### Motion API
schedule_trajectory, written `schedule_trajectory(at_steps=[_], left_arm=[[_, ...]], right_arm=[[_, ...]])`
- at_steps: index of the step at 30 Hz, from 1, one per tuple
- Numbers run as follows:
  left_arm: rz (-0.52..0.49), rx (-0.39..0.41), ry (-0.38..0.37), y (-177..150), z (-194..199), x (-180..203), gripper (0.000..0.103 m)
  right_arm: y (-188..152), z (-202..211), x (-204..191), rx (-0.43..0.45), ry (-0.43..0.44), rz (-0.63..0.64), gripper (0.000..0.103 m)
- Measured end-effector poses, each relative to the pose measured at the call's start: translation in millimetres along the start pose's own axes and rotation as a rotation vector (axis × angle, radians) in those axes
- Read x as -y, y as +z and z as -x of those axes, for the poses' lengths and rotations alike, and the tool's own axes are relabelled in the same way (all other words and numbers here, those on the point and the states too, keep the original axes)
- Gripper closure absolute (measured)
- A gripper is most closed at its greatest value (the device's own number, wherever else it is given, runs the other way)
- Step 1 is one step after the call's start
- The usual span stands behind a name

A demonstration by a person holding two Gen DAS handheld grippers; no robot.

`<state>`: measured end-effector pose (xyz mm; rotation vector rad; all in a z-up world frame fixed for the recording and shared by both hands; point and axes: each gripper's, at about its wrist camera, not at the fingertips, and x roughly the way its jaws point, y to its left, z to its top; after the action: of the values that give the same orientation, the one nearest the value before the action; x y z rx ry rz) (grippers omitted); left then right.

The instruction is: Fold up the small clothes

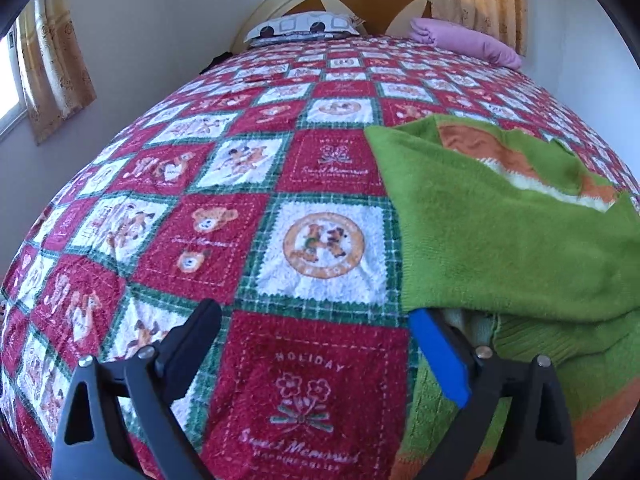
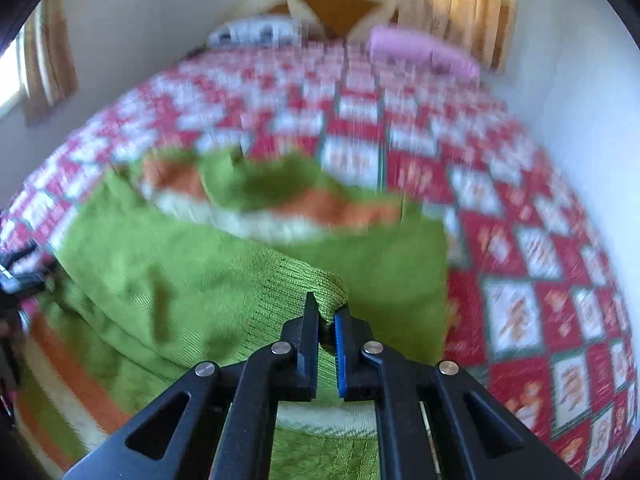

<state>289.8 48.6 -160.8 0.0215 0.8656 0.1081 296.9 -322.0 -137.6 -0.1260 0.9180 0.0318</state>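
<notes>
While the green sweater (image 2: 192,264) lay spread on the bed's patchwork quilt (image 1: 328,248), part of it already turned over itself so that the orange and white stripes showed near the far edge, I had my right hand-held gripper (image 2: 328,332) clenched on a ribbed corner of the knit, the cloth pinched between the black finger and the blue-padded one. I held it by that corner, I judge, because a limp knit follows wherever its edge is carried, and a corner gives the cleanest line for the next fold. The right view was smeared with motion, so I could not tell how flat the rest of the sweater sat. My left hand-held gripper (image 1: 320,344) stood released, jaws spread wide over a red square of the quilt, with nothing between them; its blue pad (image 1: 438,356) was just beside the sweater's near hem, whether touching I could not tell. That placing made sense to me: close enough to take or pin the hem on that side, yet clear of the cloth the other hand was drawing. A purple pillow (image 1: 468,42) and a printed one (image 1: 304,28) lay well apart at the headboard, out of the way
</notes>
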Motion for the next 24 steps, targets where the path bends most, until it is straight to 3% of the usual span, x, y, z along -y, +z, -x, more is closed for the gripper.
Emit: schedule_trajectory(at_steps=[2, 4, 7, 11, 14, 18, 20, 24], left_arm=[[0.012, 0.036, 0.000, -0.3, 13.4, -5.3, 0.005], [0.015, 0.102, 0.012, 2.0, 30.7, -10.3, 0.005], [0.032, 0.164, 0.019, 15.9, 45.3, -11.8, 0.000], [0.020, 0.150, 0.009, 34.8, 36.0, 8.4, 0.000], [-0.024, 0.106, 0.023, 34.7, 17.8, 30.9, 0.000], [-0.052, 0.035, 0.068, 25.0, -4.6, 38.8, 0.000], [-0.061, -0.006, 0.042, 18.0, -15.0, 36.5, 0.000], [-0.039, -0.017, 0.008, 15.9, -15.8, 30.8, 0.000]], right_arm=[[-9.3, -4.1, 13.1, 0.005, -0.039, -0.038, 0.066], [-16.9, 3.6, 26.9, 0.027, -0.026, -0.085, 0.060], [-19.6, 26.0, 27.6, 0.104, -0.027, -0.094, 0.060], [-10.0, 46.7, 1.5, 0.183, 0.117, -0.036, 0.060], [-7.6, 30.7, -18.3, 0.134, 0.226, -0.010, 0.060], [-26.2, -6.7, -20.7, 0.029, 0.196, -0.012, 0.060], [-36.2, -5.6, -19.6, 0.061, 0.183, 0.029, 0.060], [-40.5, 2.9, -19.1, 0.055, 0.127, 0.050, 0.060]])
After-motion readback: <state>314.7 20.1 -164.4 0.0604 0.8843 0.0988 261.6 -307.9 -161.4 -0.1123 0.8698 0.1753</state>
